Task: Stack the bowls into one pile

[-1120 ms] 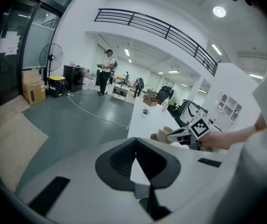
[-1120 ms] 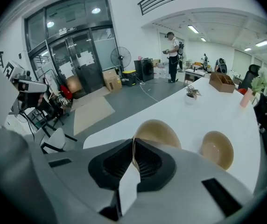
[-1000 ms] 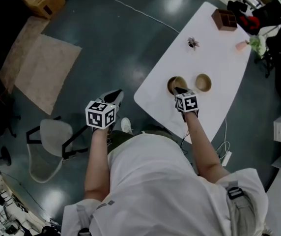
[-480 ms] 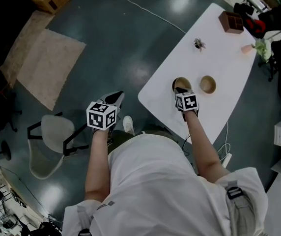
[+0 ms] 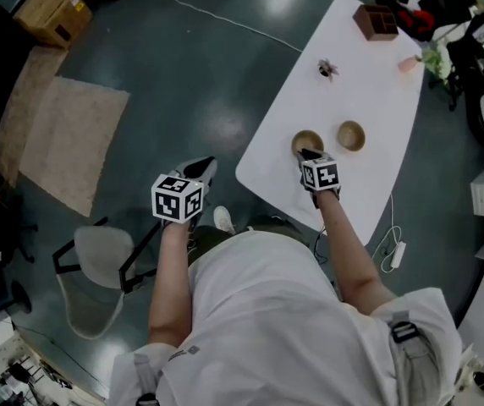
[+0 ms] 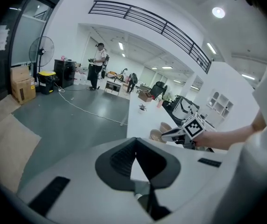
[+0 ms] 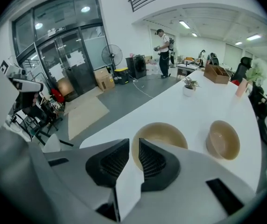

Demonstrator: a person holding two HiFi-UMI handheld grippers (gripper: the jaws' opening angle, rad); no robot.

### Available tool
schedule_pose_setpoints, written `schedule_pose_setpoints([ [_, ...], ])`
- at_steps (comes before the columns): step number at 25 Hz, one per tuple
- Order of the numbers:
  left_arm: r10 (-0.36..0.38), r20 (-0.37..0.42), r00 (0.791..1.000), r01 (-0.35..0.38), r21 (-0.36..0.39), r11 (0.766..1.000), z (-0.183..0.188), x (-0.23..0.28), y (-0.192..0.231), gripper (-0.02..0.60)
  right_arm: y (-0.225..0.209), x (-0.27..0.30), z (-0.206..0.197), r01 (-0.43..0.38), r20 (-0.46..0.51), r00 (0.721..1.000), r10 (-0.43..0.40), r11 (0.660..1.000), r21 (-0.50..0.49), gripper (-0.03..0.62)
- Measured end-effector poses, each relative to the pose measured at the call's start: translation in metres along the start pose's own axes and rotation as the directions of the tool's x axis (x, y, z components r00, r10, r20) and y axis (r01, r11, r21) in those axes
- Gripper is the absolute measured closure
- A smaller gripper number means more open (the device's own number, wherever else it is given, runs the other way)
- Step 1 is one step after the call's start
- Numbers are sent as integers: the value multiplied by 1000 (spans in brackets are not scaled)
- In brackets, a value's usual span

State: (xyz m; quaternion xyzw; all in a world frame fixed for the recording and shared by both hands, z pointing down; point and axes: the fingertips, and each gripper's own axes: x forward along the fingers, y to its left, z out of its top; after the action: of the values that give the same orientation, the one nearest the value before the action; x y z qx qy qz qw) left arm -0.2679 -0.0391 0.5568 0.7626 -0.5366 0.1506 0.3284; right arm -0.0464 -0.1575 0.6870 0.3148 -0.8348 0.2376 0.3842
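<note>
**Bowls unstacked; right gripper [image 5: 307, 153] loose at rim of near bowl [image 5: 301, 139]**

The right gripper [image 7: 134, 146] angles down at the near end of the white desk [image 5: 356, 91]. Its fingers [image 7: 157, 162] stand a narrow gap apart and have just been opening. In the right gripper view they straddle the near bowl's [image 7: 164, 133] closest rim, w/ one finger outside and the other over the inside. The pads aren't pressing on it.

That bowl sits upright on the desk, tan and empty. The second bowl [image 5: 350, 135] stands just beside it on the right, also upright and empty. The two are apart, not touching, approx. level w/ each other across the desk [image 7: 203, 101]. From the right gripper's camera, the second bowl [image 7: 223, 140] shows clear of the fingers.

Further along the desk is a small potted plant [image 5: 327, 68], and a wooden organiser [image 5: 375, 21] sits at the far end.

The left gripper [image 5: 201, 166] is held off the desk, over the dark floor [image 5: 183, 74] and left of the desk's near corner. Its fingers [image 6: 117, 160] meet tip to tip w/ nothing between them. A grey chair [image 5: 90, 265] stands to the person's left, w/ a beige rug [image 5: 73, 138] beyond it.
</note>
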Motion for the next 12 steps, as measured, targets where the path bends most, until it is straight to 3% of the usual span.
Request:
schedule_pose_setpoints([
  [6, -110, -38, 993, 112, 61, 992, 16, 20, 8, 580, -10, -14, -2, 103, 32, 994, -107, 989, 108, 520],
  [12, -215, -102, 971, 227, 133, 965, 21, 33, 3, 580, -11, -27, -13, 192, 50, 977, -206, 959, 210, 520],
])
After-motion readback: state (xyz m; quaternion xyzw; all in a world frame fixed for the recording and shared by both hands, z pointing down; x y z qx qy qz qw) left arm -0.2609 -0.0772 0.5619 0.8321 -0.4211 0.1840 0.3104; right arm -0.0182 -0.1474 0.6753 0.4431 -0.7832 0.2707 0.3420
